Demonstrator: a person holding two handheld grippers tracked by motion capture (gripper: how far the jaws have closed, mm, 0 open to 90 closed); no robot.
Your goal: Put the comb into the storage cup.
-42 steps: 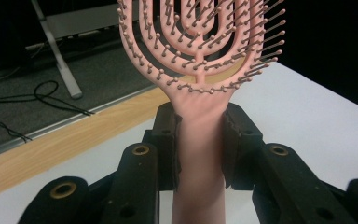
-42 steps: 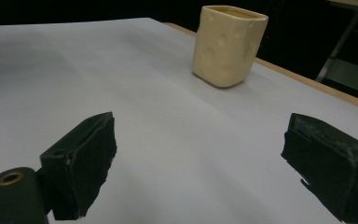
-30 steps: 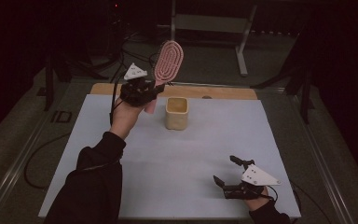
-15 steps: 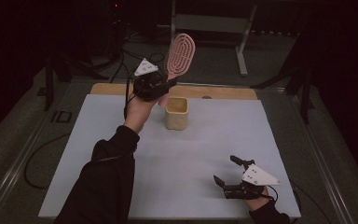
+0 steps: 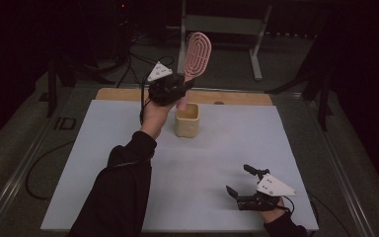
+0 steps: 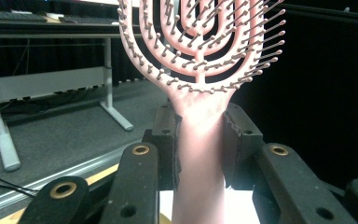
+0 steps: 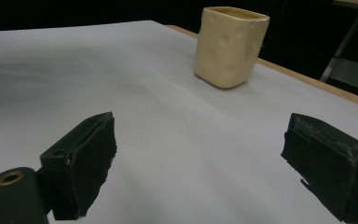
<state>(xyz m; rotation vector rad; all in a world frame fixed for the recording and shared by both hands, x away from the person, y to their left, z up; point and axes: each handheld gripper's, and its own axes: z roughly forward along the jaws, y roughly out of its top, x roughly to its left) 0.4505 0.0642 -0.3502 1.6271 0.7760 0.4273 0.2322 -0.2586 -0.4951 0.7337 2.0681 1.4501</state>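
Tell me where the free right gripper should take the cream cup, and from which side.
Judging from the pictures, take the cream cup by its rim wall, coming from above: it stands upright and open-topped, apart from other things on the white table. The right gripper is open. Beware the pink brush, held just over the cup by the left gripper.

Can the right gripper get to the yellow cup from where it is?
Probably yes: the right gripper is open, and bare white table lies between it and the cup.
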